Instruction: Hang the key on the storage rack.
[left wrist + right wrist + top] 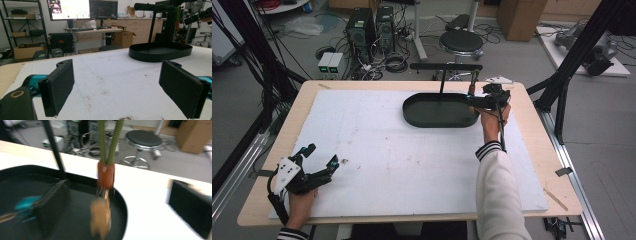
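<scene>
While the left gripper (pixel 319 160) rests near the front left corner of the tabletop (pixel 532 125) in the high view, its fingers spread wide and holding nothing, the right gripper (pixel 477 100) is up at the far right end of a black oval tray (pixel 412 107). A black stand with a crossbar (pixel 446 66) rises from the tray. From the right end of that bar hangs a small thing on a cord (pixel 472 86), just beside the right gripper's tip; whether they touch cannot be told here. A white sheet (pixel 387 150) covers most of the tabletop, and a round stool (pixel 461 42) stands on the floor beyond it.

In the left gripper view, the two fingers (pixel 58 87) stand well apart, released, with bare white sheet (pixel 112 82) between them. The black tray (pixel 160 51) lies farther off to the right, with the stand's post (pixel 153 27) rising from it.

In the right gripper view, the fingers (pixel 50 205) are released and wide apart. Between them hangs a green cord (pixel 108 140) in two strands, gathered in an orange sleeve (pixel 106 175), with a blurred tan pendant (pixel 100 220) below it. The pendant hangs over the right end of the tray (pixel 75 220), free of both fingers. The stand's post (pixel 53 147) rises to the left.
</scene>
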Available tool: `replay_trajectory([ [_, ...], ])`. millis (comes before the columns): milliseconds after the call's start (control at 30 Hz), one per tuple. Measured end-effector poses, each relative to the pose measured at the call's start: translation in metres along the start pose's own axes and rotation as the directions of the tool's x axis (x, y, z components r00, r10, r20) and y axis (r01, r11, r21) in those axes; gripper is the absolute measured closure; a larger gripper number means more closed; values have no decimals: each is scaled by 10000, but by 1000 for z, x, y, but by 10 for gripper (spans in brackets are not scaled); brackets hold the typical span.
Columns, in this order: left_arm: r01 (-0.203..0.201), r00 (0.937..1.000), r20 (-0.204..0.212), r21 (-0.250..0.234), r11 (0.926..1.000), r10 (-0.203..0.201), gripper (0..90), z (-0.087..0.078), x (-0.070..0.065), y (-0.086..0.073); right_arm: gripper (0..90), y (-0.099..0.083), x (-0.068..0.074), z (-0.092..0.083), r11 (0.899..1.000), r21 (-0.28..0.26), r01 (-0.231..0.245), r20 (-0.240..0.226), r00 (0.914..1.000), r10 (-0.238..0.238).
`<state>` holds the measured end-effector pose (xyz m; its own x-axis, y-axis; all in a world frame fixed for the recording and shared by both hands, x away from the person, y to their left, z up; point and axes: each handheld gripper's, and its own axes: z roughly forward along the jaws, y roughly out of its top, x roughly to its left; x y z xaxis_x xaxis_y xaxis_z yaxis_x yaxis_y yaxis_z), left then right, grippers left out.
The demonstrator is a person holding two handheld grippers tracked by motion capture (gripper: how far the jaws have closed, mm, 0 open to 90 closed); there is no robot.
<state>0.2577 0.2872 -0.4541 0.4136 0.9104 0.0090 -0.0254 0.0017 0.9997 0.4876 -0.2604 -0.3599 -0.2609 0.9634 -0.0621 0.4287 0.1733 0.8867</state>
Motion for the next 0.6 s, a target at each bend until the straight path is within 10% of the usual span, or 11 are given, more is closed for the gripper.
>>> replay_trajectory([
  [300,-38,10000,-2,-12,10000,38,134,0,-1,0,3,4,-8,-58,9913,-1256,402,-1605,9852,-603],
  [600,-68,10000,-39,14,10000,68,134,0,-1,0,3,-52,-20,-124,9414,-3365,207,-3096,9417,-1314],
])
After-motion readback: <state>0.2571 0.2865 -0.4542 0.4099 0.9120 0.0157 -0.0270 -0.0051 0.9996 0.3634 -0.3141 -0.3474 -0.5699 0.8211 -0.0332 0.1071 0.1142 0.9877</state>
